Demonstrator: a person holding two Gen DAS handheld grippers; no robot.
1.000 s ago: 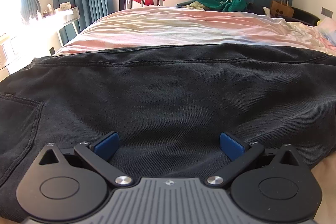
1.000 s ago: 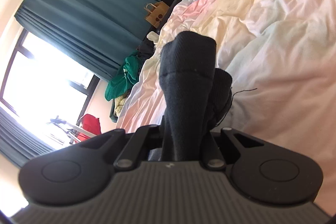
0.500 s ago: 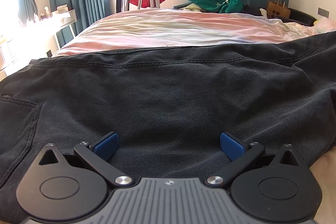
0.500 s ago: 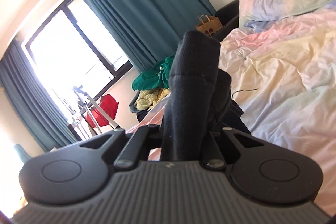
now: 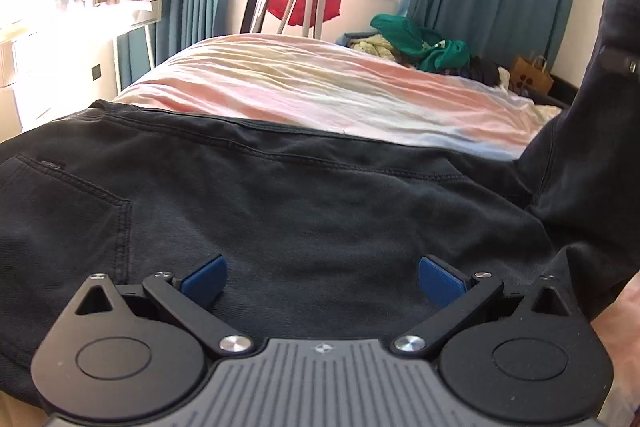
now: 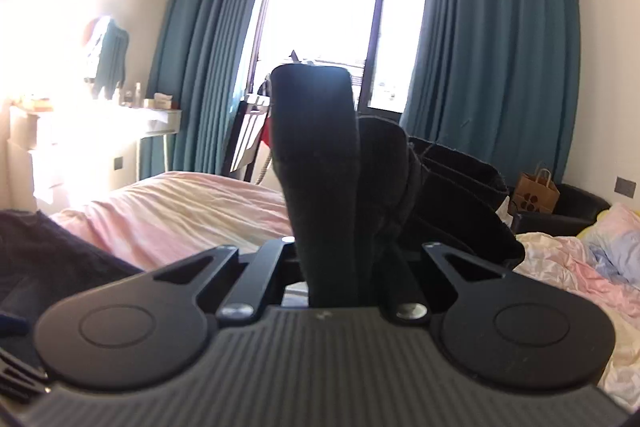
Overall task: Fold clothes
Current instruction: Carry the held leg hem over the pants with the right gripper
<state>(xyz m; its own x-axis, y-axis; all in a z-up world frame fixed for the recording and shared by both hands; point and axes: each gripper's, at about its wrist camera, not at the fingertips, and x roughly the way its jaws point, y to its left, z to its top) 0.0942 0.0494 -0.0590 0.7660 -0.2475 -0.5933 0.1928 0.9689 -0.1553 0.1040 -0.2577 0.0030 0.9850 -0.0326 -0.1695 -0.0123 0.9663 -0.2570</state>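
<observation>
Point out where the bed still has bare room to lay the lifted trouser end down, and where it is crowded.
Free: the striped bedspread beyond the black trousers' far seam, up to the foot of the bed by the window. Crowded: the near strip, covered by the trousers under the open left gripper; the clothes pile and paper bag at the far right corner.

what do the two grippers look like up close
Both share one build: a grey ribbed body with a small diamond mark, two round black discs, and black linkage arms on silver pivot screws. The left gripper has blue finger pads. The right gripper shows none, its fingers hidden by dark cloth.
</observation>
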